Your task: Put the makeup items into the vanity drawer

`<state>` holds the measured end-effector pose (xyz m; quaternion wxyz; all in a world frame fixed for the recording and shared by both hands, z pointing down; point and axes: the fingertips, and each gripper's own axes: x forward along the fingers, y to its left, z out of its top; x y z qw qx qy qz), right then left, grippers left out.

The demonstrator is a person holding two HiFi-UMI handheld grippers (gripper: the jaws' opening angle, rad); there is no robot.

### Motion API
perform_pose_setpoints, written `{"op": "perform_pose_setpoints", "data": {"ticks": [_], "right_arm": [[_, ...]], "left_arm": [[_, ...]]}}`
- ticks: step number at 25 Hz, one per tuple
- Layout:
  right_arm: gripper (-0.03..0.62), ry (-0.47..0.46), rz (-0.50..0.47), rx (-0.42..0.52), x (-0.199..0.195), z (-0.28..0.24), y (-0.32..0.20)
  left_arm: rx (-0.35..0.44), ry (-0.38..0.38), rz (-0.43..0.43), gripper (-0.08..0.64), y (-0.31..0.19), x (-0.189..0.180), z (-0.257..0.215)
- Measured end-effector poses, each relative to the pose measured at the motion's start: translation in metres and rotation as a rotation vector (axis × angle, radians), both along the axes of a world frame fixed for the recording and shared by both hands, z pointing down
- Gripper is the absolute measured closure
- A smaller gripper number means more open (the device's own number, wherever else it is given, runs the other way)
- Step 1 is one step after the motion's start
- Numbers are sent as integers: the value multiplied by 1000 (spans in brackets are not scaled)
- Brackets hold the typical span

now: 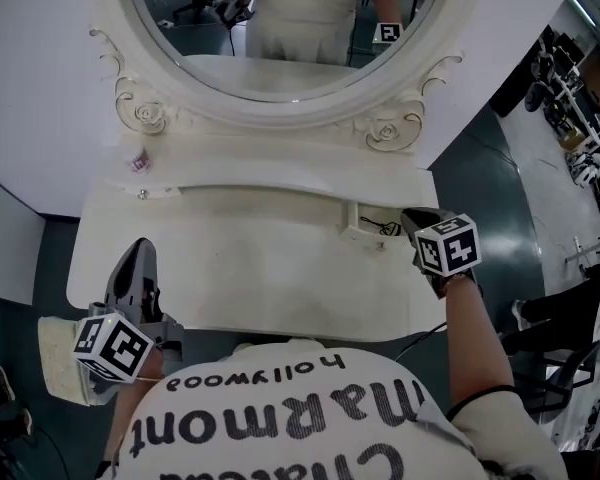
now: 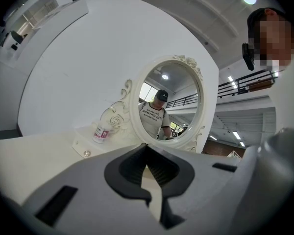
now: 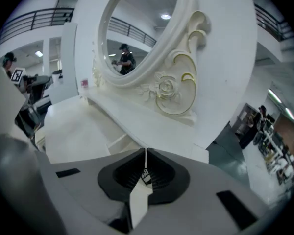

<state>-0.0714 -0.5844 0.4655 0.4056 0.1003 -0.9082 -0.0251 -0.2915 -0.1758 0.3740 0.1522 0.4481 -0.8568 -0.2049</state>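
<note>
A small pale bottle (image 1: 137,158) (image 2: 102,131) with a pink label stands upright on the far-left ledge of the vanity (image 1: 260,268). It is just beside a carved rose of the mirror frame and well apart from both grippers. Below it a round metal knob (image 1: 142,194) marks a closed drawer front. At the far right of the tabletop a small drawer (image 1: 364,220) stands pulled open, holding a dark thing (image 1: 385,230) too small to identify. The right gripper (image 1: 410,218) (image 3: 146,152) hangs just right of that drawer, jaws pressed together on nothing. The left gripper (image 1: 140,250) (image 2: 147,147) hangs over the near-left edge, its jaws likewise closed and empty. The oval mirror (image 1: 280,18) reflects the person's printed shirt. The vanity is smooth and cream-white, with raised scrolls and roses. A dark teal floor (image 1: 470,168) surrounds it, and a beige textured cloth (image 1: 55,353) lies at the near left.
</note>
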Motion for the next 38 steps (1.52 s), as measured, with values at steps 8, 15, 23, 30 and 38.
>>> {"op": "perform_pose_setpoints", "data": {"ticks": [8,15,23,30,38], "right_arm": [[557,-285,339,-250,10,-8,30],[557,-538,431,-395,-21,-39,100],[558,-734,336,-445,-82,-85,168],[560,-846,299,-416,-102,-115,193],[560,-846,201,-235,-109,-134,206]], "left_arm": [[2,-14,177,551,-46,-5,-1],[-3,-21,348,551,-80,7,2],[4,-69,435,551,-83,7,-4],[-1,-107,473,552,-77,13,-8],[-3,-150,445,551,-69,13,-14]]}}
